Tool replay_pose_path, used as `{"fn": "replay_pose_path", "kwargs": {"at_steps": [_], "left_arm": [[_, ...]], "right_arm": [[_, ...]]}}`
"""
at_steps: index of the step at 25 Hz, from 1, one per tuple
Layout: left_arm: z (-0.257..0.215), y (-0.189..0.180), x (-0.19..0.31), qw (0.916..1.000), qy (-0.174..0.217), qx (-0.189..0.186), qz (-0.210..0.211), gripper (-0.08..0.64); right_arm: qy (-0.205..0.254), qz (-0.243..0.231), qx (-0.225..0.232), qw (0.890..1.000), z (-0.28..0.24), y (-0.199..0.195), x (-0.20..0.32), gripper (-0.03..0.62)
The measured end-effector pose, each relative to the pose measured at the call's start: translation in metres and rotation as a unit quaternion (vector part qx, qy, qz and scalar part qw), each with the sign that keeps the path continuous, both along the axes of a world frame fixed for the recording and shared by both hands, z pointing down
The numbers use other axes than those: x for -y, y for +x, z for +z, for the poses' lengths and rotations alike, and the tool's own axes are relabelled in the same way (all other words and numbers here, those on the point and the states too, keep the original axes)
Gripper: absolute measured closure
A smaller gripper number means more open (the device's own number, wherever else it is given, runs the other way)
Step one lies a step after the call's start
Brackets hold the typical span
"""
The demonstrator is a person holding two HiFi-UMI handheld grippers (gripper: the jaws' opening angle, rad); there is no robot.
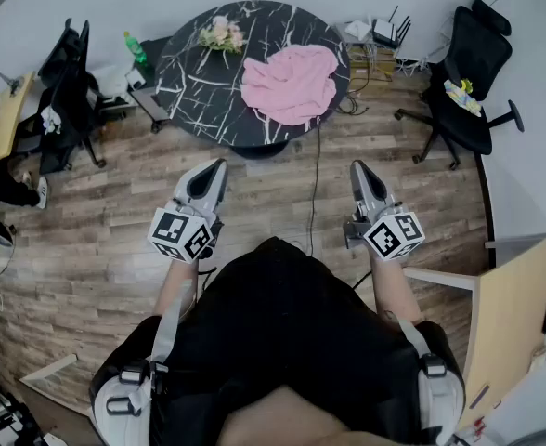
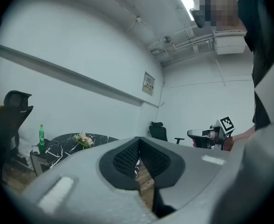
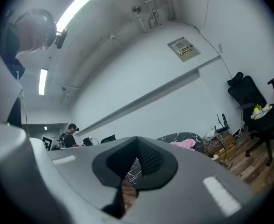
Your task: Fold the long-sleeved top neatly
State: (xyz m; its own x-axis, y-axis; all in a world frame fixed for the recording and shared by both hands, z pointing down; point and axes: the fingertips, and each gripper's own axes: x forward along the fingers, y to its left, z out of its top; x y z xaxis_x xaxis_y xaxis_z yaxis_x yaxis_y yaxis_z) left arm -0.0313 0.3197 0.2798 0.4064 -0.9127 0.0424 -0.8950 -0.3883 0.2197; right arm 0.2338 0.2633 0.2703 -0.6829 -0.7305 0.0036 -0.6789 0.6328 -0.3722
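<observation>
pink top (image 1: 290, 84) crumpled on worktop (image 1: 199, 82), well ahead of both; right gripper (image 1: 363, 177) nearer than left gripper (image 1: 210, 176); both jaws clenched, empty.

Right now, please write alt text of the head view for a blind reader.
A crumpled pink top lies on a round black marble table. Seen from above, a person holds the left gripper and the right gripper, both shut and empty, over the wooden floor, short of the table.
</observation>
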Motion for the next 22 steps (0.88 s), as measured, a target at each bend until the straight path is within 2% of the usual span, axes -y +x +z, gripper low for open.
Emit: {"fn": "replay_pose_path", "kwargs": {"at_steps": [11,15,19,20,21,22], "left_arm": [[-0.002,0.005,-0.01,1.0,0.0,0.006,-0.005,0.557],[-0.008,0.009,-0.013,0.9999,-0.001,0.016,0.003,0.556],[-0.008,0.01,-0.015,0.9998,0.001,0.022,0.003,0.555],[-0.008,0.007,-0.015,0.9998,0.003,0.019,-0.006,0.547],[-0.009,0.004,-0.015,0.9998,0.005,0.014,-0.016,0.479],[-0.011,0.002,-0.013,0.9996,0.007,0.008,-0.027,0.381]], "right_arm": [[-0.003,-0.021,0.001,1.0,0.019,-0.012,0.0,0.588],[-0.011,-0.015,0.015,1.0,0.025,-0.015,0.001,0.588],[0.018,-0.013,-0.004,1.0,0.018,-0.015,-0.003,0.586],[0.03,-0.015,-0.006,0.999,0.013,-0.015,-0.006,0.578],[0.042,-0.019,-0.008,0.999,0.007,-0.014,-0.008,0.515],[0.053,-0.024,-0.01,0.998,0.002,-0.014,-0.011,0.424]]}}
